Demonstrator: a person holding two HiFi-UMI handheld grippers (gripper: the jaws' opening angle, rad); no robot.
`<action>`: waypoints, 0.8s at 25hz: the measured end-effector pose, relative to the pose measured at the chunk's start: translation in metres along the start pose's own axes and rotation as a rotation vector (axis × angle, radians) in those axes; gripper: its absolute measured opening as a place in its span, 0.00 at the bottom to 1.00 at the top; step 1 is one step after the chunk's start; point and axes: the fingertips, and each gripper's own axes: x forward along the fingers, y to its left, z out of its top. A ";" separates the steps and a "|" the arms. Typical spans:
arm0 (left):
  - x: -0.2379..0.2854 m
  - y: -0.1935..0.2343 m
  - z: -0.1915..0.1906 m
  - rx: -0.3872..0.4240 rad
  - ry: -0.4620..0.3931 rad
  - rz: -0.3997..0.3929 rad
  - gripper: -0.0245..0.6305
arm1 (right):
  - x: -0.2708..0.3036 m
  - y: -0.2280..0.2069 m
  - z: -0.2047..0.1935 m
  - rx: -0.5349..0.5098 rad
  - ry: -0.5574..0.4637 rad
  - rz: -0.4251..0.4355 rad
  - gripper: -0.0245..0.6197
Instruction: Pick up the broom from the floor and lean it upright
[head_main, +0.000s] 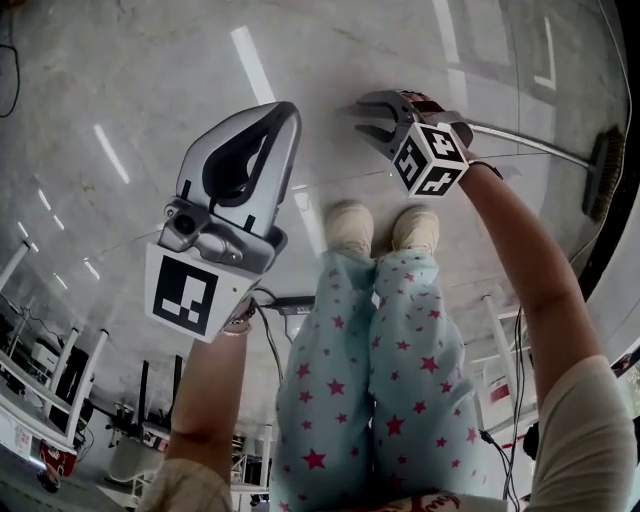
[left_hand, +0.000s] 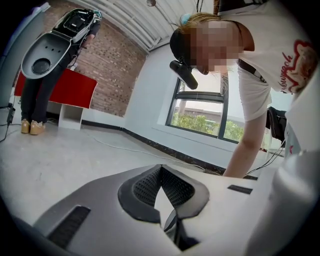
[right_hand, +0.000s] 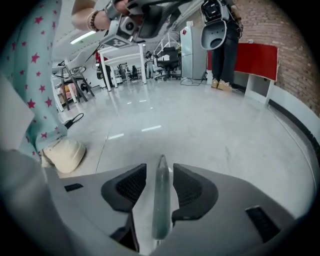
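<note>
**Two jaws astride the broom handle, grip not yet made**

The step in hand is the pickup. The broom (head_main: 540, 143) lies flat on the floor (head_main: 150, 80), its handle (right_hand: 160, 200) running from the person's right side out to the bristle head (head_main: 603, 172) at the far right of the head view. The right hand-held gripper (head_main: 366, 116) is down at the handle's free end with its jaws apart. The handle sits between the pads (right_hand: 130, 187), with a sliver of floor showing on either side, so nothing is clamped. The left hand-held gripper (head_main: 283, 110) hangs higher, jaws closed tip to tip on nothing.

The next move, as I judge it, calls for closing the right jaws squarely on the handle. The grip must be firm, since the head's weight at the far end will try to twist it during the lift.

Only the right gripper view shows the gaps beside the handle; the head view merely puts the jaws at the handle. Only the head view shows the broom's full length and the person's shoes (head_main: 350, 228) just beside it. The left gripper view shows no broom, only the bent-over person, a window (left_hand: 200, 117) and a brick wall (left_hand: 112, 75).
</note>
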 end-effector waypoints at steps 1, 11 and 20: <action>-0.001 0.001 -0.004 0.001 0.006 0.000 0.06 | 0.006 0.001 -0.006 -0.015 0.022 0.010 0.29; -0.004 -0.006 0.002 -0.005 0.018 -0.004 0.06 | 0.003 -0.007 -0.008 -0.027 0.045 -0.060 0.20; -0.005 -0.057 0.114 0.008 -0.023 -0.040 0.06 | -0.179 -0.034 0.103 -0.033 -0.165 -0.260 0.20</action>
